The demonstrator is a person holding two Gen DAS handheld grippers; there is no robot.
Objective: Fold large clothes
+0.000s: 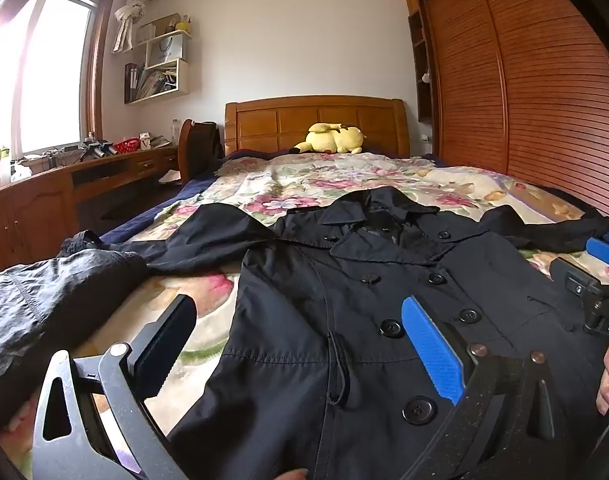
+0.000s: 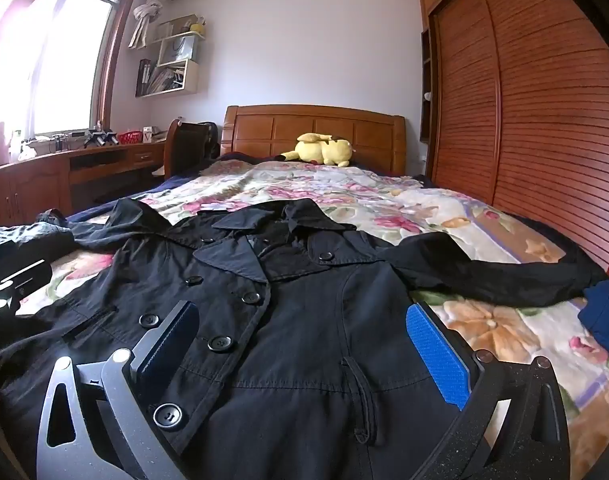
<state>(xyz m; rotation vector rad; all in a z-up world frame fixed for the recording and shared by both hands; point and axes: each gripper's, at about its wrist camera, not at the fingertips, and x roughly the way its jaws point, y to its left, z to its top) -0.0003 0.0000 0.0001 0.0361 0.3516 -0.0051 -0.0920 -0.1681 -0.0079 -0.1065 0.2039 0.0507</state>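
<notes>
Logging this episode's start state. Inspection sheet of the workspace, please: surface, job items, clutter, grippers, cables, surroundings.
Surface: bed with floral quilt, rumpled, partly covered.
Job's things: black trench coat lying front up, buttoned, collar toward the headboard, both sleeves spread sideways; unfolded.
Clutter: dark crumpled garment beside the coat's left sleeve; blue cloth at the right edge; yellow plush toy near the headboard.
Grippers: left gripper open, over the coat's left half; right gripper open, over its right half; neither holding fabric.
Cables: nothing seen on the bed.
Surroundings: slatted wardrobe, cluttered desk, wall shelves, bright window.
</notes>
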